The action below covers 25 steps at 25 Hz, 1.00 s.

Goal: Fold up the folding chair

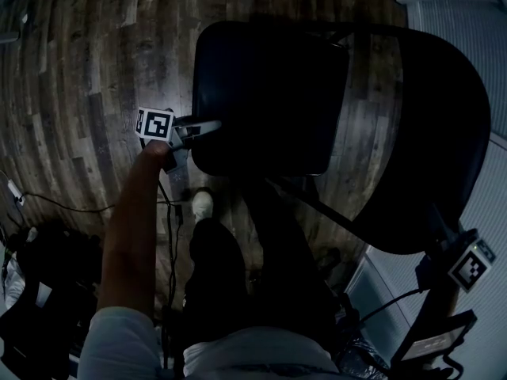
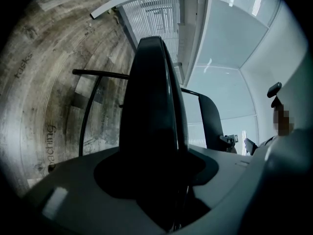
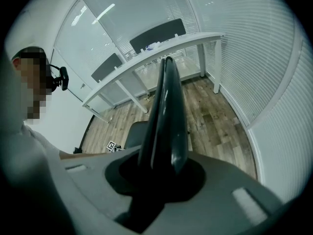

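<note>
— Left claw (image 1: 204, 127) first: what has it got?

— It is clamped on the left edge of the seat (image 1: 269, 77) of the folding chair (image 1: 261, 141). In the left gripper view the seat's dark edge fills the gap between my jaws and runs away from them. A thin black frame tube (image 2: 90, 111) curves beside it over the wooden floor (image 1: 95, 70).

— And the right claw (image 1: 434, 248)?

— Pinching the rim of the backrest (image 1: 444, 133), low on the right in the head view. In the right gripper view the backrest's narrow edge stands straight up out of the jaws, pressed between them.

— Where does the chair stand?

— On the plank floor, just in front of my legs. The seat faces up at me, broad and dark, with the backrest on my right. It is not folded yet. My left forearm (image 1: 131, 236) reaches down to the seat, and my pale shoe (image 1: 203, 204) shows just below the seat's near edge.

— Anything else around?

— A long white desk (image 3: 161, 48) runs beyond the backrest in the right gripper view. Slatted blinds (image 3: 254, 58) line the wall to its right.
</note>
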Motion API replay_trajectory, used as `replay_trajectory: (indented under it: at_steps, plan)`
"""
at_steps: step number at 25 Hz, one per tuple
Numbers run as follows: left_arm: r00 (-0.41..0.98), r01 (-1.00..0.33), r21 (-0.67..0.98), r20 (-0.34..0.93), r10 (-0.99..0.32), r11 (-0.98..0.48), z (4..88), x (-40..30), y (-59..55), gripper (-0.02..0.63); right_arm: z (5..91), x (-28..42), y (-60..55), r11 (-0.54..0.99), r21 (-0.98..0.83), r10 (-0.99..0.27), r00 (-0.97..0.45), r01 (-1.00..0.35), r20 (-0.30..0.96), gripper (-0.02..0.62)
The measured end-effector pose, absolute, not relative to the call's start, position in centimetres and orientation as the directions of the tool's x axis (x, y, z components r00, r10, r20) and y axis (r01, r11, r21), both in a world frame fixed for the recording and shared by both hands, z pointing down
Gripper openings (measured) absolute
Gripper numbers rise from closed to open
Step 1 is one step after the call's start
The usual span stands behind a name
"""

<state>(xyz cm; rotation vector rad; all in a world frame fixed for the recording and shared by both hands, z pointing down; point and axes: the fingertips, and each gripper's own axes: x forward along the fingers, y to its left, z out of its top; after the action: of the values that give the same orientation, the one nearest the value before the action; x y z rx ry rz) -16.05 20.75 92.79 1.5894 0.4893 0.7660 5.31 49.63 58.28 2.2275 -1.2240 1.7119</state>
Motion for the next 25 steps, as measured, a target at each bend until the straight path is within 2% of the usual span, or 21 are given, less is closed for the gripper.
replay_trajectory:
  at_steps: [3,25]
  plan:
    - [0.681,-0.110,0.977,0.208,0.702,-0.182,91.9,-15.6,21.1,0.249,57.3,5.3,49.1,-0.663,-0.397,-0.561,0.070,-0.635,0.825,0.065]
    - [0.631,-0.234,0.911,0.408,0.660,-0.339,83.5,-12.5,25.6,0.221,51.7,4.8,48.3,-0.654,-0.215,-0.458,0.153,-0.725,0.876,0.064]
